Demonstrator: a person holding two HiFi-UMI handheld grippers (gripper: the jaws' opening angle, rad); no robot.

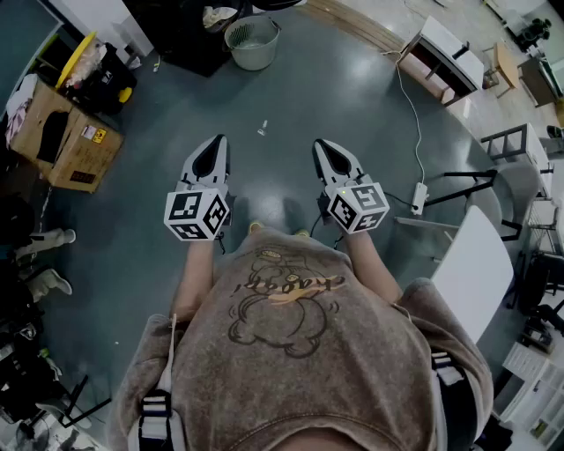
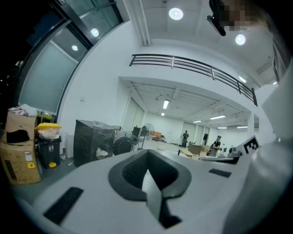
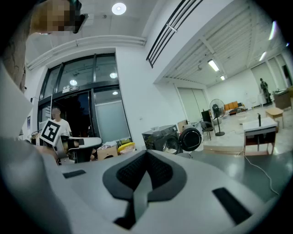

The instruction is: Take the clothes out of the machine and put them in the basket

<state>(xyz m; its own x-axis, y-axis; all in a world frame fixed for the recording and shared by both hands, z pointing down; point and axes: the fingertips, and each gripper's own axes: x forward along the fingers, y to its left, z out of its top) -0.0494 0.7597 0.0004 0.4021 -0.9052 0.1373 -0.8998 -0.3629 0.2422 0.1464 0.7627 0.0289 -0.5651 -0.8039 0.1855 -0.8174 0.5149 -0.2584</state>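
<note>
In the head view both grippers hang side by side over the grey floor, in front of the person's chest. My left gripper [image 1: 217, 141] and my right gripper [image 1: 322, 144] both have their jaws together with nothing between them. Far ahead stands the dark washing machine [image 1: 181, 31] with light clothes [image 1: 218, 16] at its opening. Beside it on the floor sits a pale round basket [image 1: 253, 42]. The left gripper view shows the machine [image 2: 94, 145] with its round door [image 2: 122, 145] swung open. From the right gripper the same machine [image 3: 161, 137] and door [image 3: 190, 138] lie far off.
A cardboard box [image 1: 63, 132] and a black bin with a yellow lid [image 1: 92, 66] stand at the left. A power strip [image 1: 418, 197] with its cable lies at the right, near a white table [image 1: 471, 269]. A low bench [image 1: 441, 55] sits far right.
</note>
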